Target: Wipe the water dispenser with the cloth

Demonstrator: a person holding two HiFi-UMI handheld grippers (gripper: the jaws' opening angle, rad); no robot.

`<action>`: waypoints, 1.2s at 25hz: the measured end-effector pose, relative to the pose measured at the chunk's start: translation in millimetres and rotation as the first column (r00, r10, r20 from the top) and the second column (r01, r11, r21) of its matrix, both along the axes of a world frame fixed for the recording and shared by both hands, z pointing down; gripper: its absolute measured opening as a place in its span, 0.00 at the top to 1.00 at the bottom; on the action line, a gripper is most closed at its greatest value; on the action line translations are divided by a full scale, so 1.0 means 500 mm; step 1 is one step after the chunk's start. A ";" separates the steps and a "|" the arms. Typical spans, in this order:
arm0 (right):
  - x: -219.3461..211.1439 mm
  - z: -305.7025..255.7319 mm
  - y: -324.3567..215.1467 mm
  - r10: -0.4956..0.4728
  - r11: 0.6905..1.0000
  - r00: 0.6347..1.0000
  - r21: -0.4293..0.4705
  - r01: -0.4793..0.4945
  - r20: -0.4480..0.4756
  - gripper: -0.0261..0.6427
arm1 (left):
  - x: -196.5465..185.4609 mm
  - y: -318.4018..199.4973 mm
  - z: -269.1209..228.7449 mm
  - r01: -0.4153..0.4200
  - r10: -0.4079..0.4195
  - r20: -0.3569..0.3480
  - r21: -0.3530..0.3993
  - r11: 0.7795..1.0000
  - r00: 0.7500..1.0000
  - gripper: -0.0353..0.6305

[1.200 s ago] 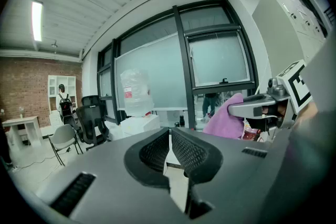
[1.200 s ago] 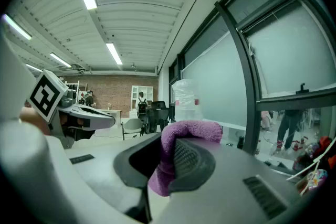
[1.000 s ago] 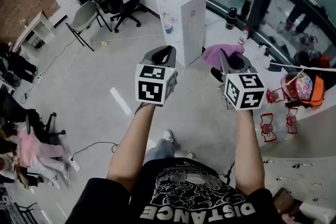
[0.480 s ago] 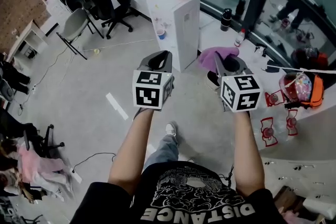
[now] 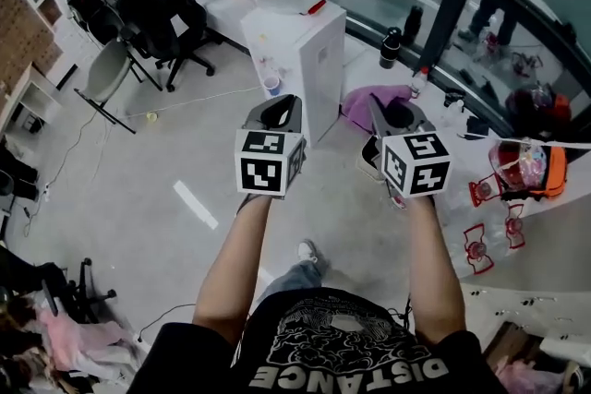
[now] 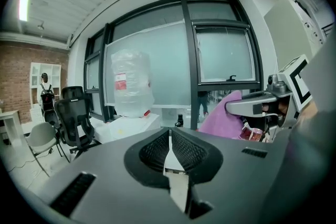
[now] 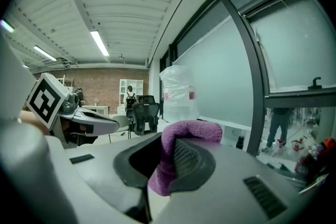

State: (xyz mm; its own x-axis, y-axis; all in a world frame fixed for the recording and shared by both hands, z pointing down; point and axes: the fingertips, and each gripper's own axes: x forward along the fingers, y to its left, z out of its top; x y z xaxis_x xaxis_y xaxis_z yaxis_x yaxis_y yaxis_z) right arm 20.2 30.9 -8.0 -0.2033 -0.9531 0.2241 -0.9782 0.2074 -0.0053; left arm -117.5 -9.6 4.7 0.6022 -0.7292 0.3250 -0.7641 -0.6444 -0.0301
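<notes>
Both grippers are now nearer the white box-shaped water dispenser (image 5: 319, 60). The right gripper (image 5: 395, 113) clamps a purple fluffy cloth (image 5: 356, 110). The left gripper (image 5: 281, 106) has its jaws together, empty.

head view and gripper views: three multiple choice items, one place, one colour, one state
1. Where does the water dispenser stand?
A) on a desk
B) on the floor ahead of both tools
C) outside the window
2. What colour is the cloth?
A) yellow
B) white
C) purple
3. How is the left tool?
A) shut, empty
B) shut on the cloth
C) wide open
B: the head view shows it beyond the tools.
C: it is purple, held in the right tool.
A: its jaws meet with nothing between.
</notes>
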 end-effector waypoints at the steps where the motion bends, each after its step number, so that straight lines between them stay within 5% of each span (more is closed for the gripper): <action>1: -0.002 -0.004 -0.024 0.008 1.000 1.000 0.000 -0.008 -0.003 0.90 | 0.000 -0.024 -0.001 -0.009 0.009 -0.003 -0.002 1.000 1.000 0.89; 17: 0.009 0.014 -0.267 0.056 0.998 0.998 -0.014 -0.056 -0.005 0.90 | 0.029 -0.268 0.033 -0.076 0.076 -0.012 -0.021 0.997 0.997 0.89; 30: 0.127 0.097 -0.474 -0.043 0.998 0.999 -0.050 0.043 0.013 0.90 | 0.140 -0.429 0.082 -0.002 0.003 0.034 -0.022 1.000 0.999 0.89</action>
